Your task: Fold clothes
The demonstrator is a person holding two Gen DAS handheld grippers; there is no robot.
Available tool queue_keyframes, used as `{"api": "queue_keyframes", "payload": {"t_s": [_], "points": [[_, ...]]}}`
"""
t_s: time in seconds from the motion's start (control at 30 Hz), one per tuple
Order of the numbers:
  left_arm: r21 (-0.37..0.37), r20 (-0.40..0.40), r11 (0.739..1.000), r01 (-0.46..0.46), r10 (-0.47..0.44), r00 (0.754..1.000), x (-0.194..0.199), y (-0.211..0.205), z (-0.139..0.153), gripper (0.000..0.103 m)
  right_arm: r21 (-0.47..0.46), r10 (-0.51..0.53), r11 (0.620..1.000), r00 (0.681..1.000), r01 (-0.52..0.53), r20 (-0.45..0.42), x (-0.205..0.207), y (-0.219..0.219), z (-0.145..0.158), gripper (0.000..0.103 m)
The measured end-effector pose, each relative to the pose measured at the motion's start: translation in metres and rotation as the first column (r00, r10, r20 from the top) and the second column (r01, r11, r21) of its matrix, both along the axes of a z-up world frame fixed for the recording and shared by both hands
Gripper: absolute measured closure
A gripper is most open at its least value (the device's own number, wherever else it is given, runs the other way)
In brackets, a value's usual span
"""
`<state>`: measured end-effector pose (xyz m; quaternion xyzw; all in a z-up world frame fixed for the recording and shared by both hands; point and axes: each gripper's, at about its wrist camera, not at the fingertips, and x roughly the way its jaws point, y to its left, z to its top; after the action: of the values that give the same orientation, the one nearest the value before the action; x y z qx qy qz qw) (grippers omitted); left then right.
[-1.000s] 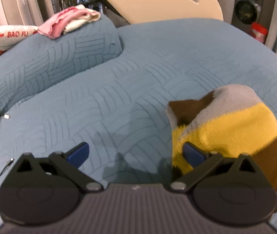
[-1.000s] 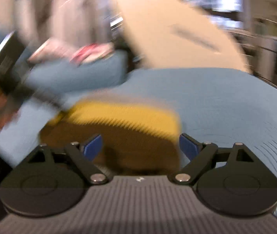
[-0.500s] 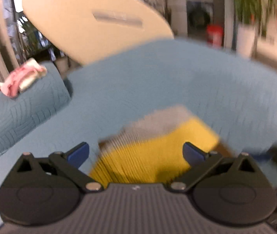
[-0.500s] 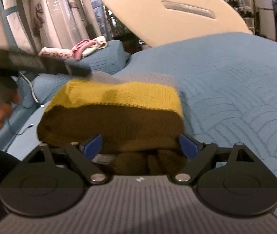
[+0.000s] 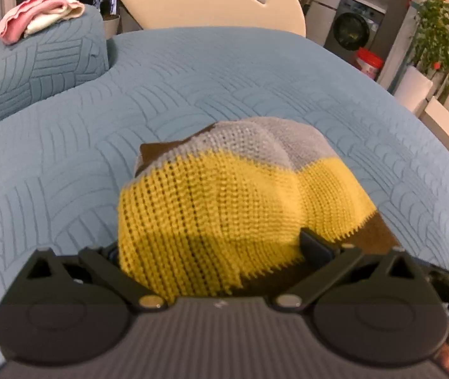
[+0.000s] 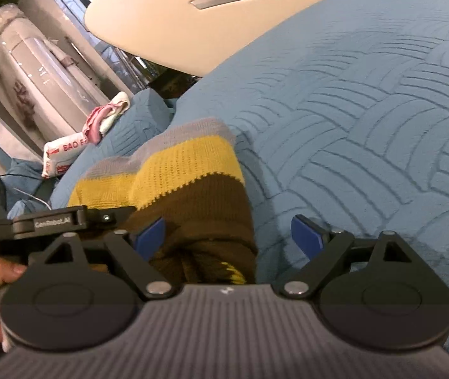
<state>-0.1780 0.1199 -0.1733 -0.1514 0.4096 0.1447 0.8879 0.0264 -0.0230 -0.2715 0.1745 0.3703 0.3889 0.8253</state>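
Both tongs, spread wide, tilt down over the sweater (image 5: 211, 208), seemingly unclamped.

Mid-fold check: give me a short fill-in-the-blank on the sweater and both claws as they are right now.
1. The folded knit sweater lies on a quilted cover coloured ____.
2. The right claw has its jaws ____.
3. The sweater's stripe between grey and brown is ____.
4. The pink cloth lies on a ____.

Missing: blue; open; yellow; cushion
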Motion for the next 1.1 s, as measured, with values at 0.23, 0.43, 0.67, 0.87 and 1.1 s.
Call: {"api": "queue_keyframes", "payload": {"t_s": [0.23, 0.43, 0.67, 0.87, 1.1], "points": [[0.000, 0.002, 1.000, 0.001, -0.001, 1.000, 0.002, 0.004, -0.005, 0.000, 0.035, 0.012, 0.999, 1.000, -0.011, -0.024, -0.001, -0.003, -0.003, 0.014], [-0.002, 0.005, 1.000, 0.001, -0.001, 1.000, 0.003, 0.008, -0.007, 0.000, 0.039, 0.007, 0.999, 1.000, -0.007, -0.013, -0.001, 0.000, -0.006, 0.013], [-0.012, 0.007, 1.000, 0.002, -0.002, 1.000, 0.002, 0.010, -0.007, 0.000, 0.052, 0.003, 0.999, 1.000, -0.002, -0.003, 0.003, -0.001, 0.000, 0.014], [-0.099, -0.005, 0.995, -0.004, 0.004, 1.000, 0.001, 0.025, -0.009, 0.000, 0.131, 0.048, 0.991, 0.993, -0.034, -0.106, 0.035, 0.009, -0.005, 0.013], [-0.215, -0.029, 0.976, -0.034, 0.028, 0.999, -0.005, 0.048, -0.007, 0.000, 0.118, 0.220, 0.971, 0.972, -0.210, -0.085, 0.039, 0.047, -0.008, 0.008]]}}
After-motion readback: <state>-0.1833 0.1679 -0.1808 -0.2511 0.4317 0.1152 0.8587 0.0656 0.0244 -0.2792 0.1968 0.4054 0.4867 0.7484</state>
